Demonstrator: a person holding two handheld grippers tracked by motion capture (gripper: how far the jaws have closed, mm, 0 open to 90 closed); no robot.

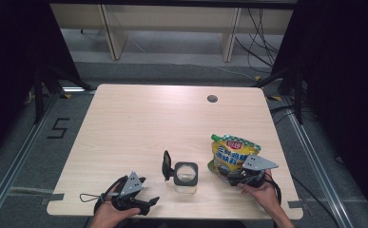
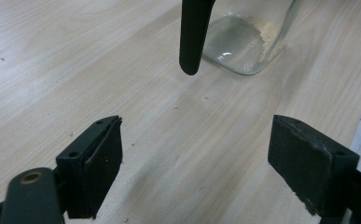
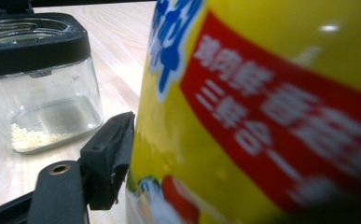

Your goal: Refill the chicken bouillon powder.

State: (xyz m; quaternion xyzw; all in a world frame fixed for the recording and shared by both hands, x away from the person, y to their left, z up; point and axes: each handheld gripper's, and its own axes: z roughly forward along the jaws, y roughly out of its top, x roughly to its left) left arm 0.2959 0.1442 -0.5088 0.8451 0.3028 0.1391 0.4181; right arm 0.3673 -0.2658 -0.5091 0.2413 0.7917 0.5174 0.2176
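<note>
I hold my right gripper [image 1: 241, 176] at the near right of the table [image 1: 139, 118], at the lower end of the yellow seasoning pouch [image 1: 231, 154]. The pouch stands between its jaws: in the right gripper view the left pad [image 3: 110, 158] lies against, or a hair off, the pouch's [image 3: 262, 107] side, and the other jaw is hidden behind the pouch. The jaws stand wide, but I cannot tell whether the pads press on the pouch or merely flank it. The pouch bears a red label with white characters, and its green cap [image 1: 215, 137] points toward the far side of the table.

My left gripper [image 1: 146, 203] sits at the near left edge, well apart from the pouch. Its jaws are spread wide with nothing between them; in the left gripper view only bare table [image 2: 75, 56] shows between the two pads [image 2: 99, 163].

The glass jar [image 1: 186, 175] stands near the front edge between the two grippers, just beside the pouch on its left. It has a black collar, and its black lid [image 1: 166, 165] is flipped up on the left side. In the right gripper view a thin layer of pale granules [image 3: 33, 139] lies on the bottom of the jar [image 3: 43, 112]. In the left gripper view the lid [image 2: 193, 32] hangs ahead of the open jaws, with the jar's [image 2: 243, 42] glass base just behind it
</note>
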